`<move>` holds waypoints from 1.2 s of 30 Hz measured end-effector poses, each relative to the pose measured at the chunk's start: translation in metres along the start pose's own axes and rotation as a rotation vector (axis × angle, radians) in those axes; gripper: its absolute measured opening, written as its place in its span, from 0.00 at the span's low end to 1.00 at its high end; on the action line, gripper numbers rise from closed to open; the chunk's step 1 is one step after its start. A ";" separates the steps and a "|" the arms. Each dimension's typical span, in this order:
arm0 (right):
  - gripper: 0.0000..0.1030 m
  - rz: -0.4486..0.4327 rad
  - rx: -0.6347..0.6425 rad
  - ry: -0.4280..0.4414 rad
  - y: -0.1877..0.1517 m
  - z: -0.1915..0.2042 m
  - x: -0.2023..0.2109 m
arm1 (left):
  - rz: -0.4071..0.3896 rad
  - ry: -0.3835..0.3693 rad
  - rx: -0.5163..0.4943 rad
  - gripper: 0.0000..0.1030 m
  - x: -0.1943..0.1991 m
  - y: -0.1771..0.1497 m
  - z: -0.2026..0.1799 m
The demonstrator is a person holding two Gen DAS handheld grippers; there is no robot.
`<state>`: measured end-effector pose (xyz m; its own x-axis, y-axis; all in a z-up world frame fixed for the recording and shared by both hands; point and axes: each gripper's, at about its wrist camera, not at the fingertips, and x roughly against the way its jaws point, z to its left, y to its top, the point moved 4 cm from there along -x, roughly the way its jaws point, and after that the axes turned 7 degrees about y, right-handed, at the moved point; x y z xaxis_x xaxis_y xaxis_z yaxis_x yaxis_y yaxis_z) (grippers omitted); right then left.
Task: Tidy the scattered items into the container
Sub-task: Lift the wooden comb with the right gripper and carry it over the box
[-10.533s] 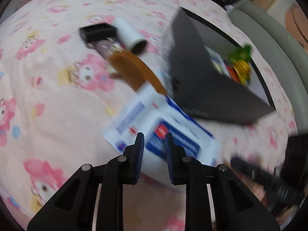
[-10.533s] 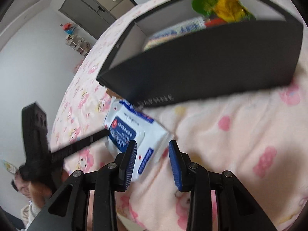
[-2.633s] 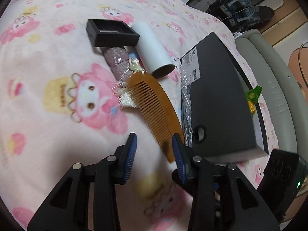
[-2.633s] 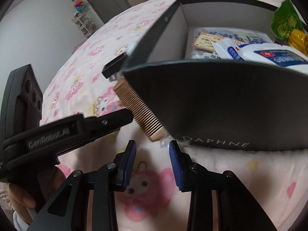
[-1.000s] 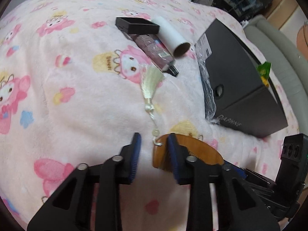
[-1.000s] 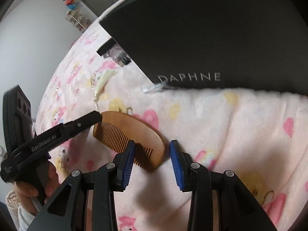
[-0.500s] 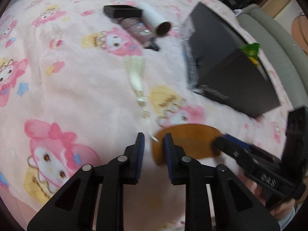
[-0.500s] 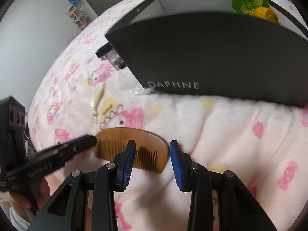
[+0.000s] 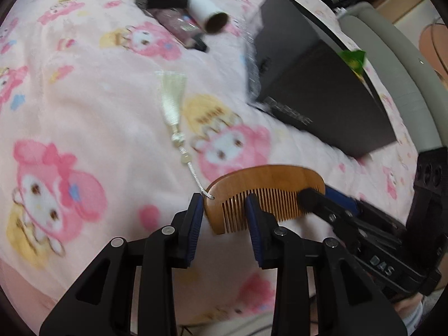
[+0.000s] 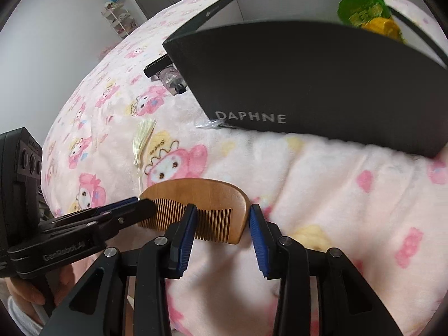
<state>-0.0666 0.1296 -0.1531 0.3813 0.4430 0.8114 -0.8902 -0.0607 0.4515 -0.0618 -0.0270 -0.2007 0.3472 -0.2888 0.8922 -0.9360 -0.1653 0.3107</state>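
The wooden comb (image 10: 196,193) is near the lower middle of both views, in front of the black "DAPHNE" box (image 10: 308,84) and well apart from it. It seems to be a little above the pink cartoon-print blanket (image 9: 84,98), because a shadow shows under its lower edge.

The right gripper (image 10: 221,210) has the rounded end of the comb between its 2 blue pads. This end fills the gap from pad to pad, so the pads seem to pinch it.

The left gripper (image 9: 224,201) stands over the other end of the comb, where the cord is tied. Its jaws have just been opening, and the comb end is between them with the pads spread. I cannot tell if a pad touches the wood.

The cream tassel (image 9: 173,95) of the comb lies stretched out on the blanket.

Farther away, beside the box, lie 3 more items close together: a white roll (image 9: 205,8), a flat black case (image 9: 161,0) and a purple tube (image 9: 179,26).

A green and yellow snack packet (image 10: 364,8) sticks up from the open box.
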 end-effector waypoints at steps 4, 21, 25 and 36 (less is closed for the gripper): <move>0.34 0.024 0.017 -0.017 -0.007 -0.008 0.001 | -0.013 0.025 0.011 0.30 -0.003 -0.004 -0.002; 0.35 -0.120 0.041 0.065 0.011 0.001 0.048 | -0.119 -0.016 0.000 0.28 0.053 0.013 -0.020; 0.35 -0.178 0.029 0.084 0.021 -0.001 0.075 | -0.167 -0.041 -0.033 0.28 0.066 0.025 -0.050; 0.34 -0.294 -0.031 0.085 0.034 -0.022 0.129 | -0.215 -0.104 -0.138 0.26 0.094 0.044 -0.106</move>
<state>-0.0529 0.2039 -0.0413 0.6023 0.5112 0.6131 -0.7527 0.1078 0.6495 -0.0760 0.0385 -0.0683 0.5362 -0.3570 0.7649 -0.8366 -0.1049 0.5376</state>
